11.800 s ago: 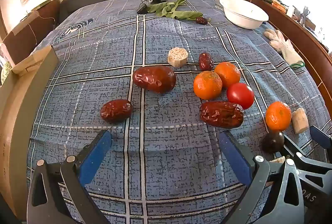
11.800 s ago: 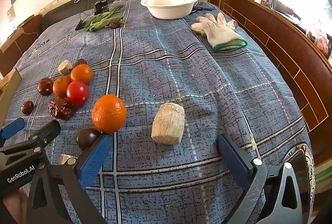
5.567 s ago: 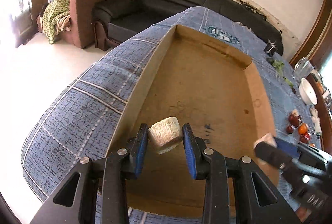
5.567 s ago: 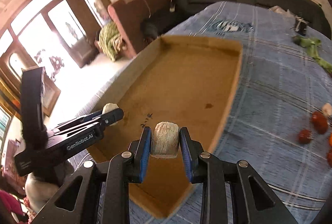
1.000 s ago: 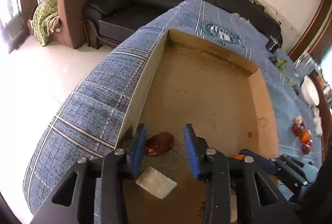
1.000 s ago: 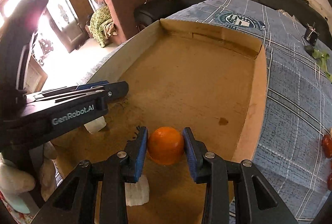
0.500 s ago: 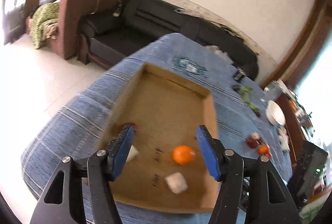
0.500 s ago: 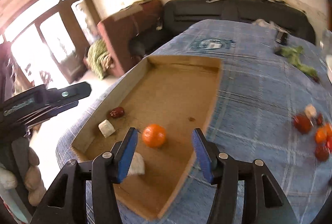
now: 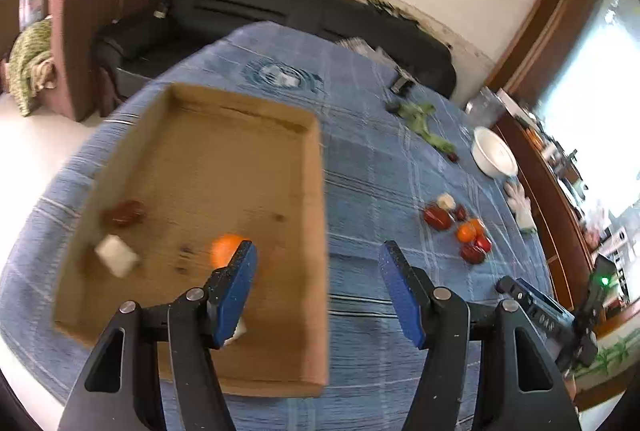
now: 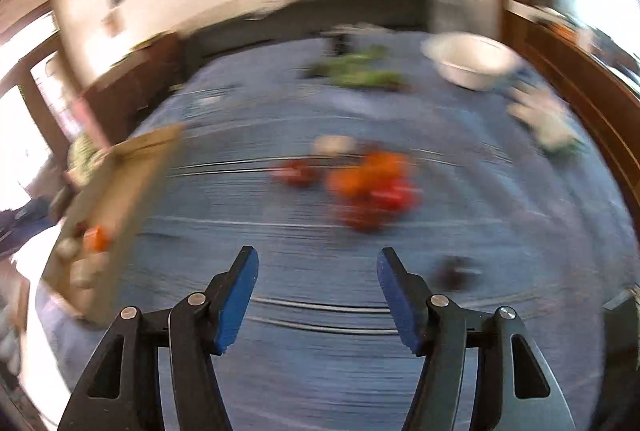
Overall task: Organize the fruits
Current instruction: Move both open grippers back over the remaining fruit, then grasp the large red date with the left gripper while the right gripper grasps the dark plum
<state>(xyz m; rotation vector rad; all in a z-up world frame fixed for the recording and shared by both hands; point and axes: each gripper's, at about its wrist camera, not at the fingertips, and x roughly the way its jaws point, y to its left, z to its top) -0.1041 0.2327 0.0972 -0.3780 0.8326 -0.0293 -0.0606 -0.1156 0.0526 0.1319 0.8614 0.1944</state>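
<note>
Fruit still to sort: a tight cluster (image 9: 460, 229) on the blue checked cloth of the table (image 9: 400, 167), well apart from the cardboard tray (image 9: 312, 191). Inside the tray already: one orange (image 9: 224, 249), a dark red date (image 9: 126, 212) and a pale block (image 9: 116, 255). In the cluster, judged by look: oranges firm and round, no long axis, best pinched across the middle; tomato smooth, slippery and easily bruised, so a light squeeze; wrinkled dates small, light and slightly soft, best taken across the short width. Largest date (image 9: 438, 217) lying with long axis slanting from upper left to lower right in the left wrist view; other axes too small or blurred to tell. Left gripper (image 9: 316, 287) parted, empty. Right gripper (image 10: 316, 295) parted, empty, jaws just widened further, aimed toward the cluster (image 10: 368, 187).
</note>
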